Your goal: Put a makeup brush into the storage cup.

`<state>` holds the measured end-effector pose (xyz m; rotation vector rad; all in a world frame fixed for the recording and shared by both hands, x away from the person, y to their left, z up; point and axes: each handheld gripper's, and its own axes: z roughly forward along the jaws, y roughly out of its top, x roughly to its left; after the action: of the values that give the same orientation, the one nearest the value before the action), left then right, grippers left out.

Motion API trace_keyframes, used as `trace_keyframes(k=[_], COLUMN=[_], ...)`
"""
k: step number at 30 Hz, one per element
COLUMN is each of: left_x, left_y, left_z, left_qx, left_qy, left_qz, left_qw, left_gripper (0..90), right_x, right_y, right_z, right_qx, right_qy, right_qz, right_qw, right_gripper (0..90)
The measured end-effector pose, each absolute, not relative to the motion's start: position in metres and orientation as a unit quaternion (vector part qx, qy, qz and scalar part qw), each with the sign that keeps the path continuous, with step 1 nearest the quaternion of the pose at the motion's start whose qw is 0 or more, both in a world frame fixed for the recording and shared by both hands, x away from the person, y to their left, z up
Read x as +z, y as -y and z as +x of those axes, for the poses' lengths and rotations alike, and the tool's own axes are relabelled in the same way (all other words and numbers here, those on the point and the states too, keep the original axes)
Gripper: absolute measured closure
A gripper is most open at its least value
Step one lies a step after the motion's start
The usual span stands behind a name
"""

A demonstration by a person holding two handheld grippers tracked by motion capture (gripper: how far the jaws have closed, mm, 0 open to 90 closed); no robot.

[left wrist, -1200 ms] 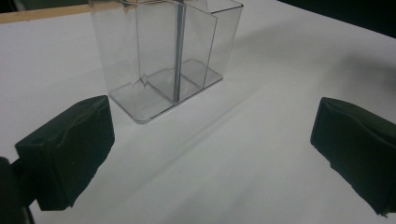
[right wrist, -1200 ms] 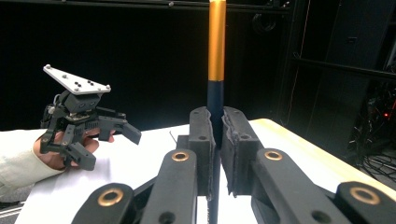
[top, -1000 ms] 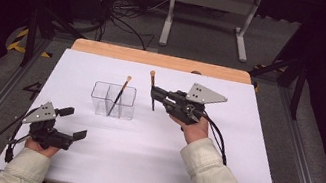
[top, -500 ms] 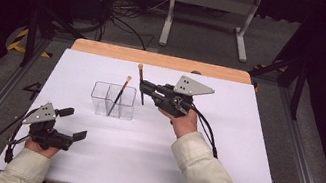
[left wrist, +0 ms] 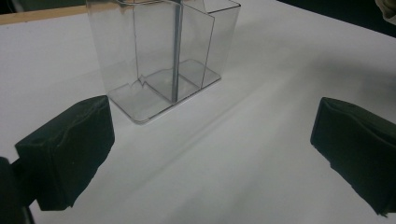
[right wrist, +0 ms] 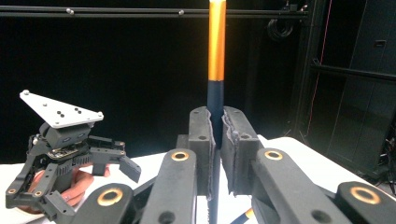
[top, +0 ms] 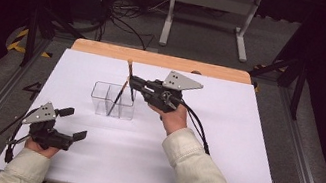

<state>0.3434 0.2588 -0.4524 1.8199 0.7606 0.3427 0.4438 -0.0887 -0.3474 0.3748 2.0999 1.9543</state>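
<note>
I hold a two-jaw gripper in each hand over a white desk [top: 242,151], and everything here is placed relative to the clear divided holder [top: 112,100] standing near the desk's middle. My right gripper [top: 133,81] hovers just above the holder's right end, its jaws pressed together on a slim brush [top: 128,73] with a dark lower shaft and an orange upper handle. In the right gripper view the brush [right wrist: 216,51] rises straight up between the jaws, so its long axis runs nearly upright, its lower end pointing down toward the holder's right compartment. A second brush [top: 117,97] already leans inside the holder. My left gripper [top: 71,123] rests on the desk well apart from the holder, on the near left side, jaws spread wide and empty. The right hand is much the nearer one, and I judge the brush must go down along its own axis.
</note>
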Motion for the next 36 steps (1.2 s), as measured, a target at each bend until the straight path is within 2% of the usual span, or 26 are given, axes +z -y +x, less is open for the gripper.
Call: trace_keyframes(k=[36], left_x=[-0.453], left_y=[-0.257], left_z=[0.342], left_qx=[0.142], left_qy=[-0.319], left_qz=[0.766], left_qw=[0.539], left_gripper=[0.4], right_x=[-0.367], right_y=[0.062], right_z=[0.457], right_qx=[0.693], right_qy=[-0.695], right_qz=[0.154], right_qw=[0.118], right_gripper=[82.5])
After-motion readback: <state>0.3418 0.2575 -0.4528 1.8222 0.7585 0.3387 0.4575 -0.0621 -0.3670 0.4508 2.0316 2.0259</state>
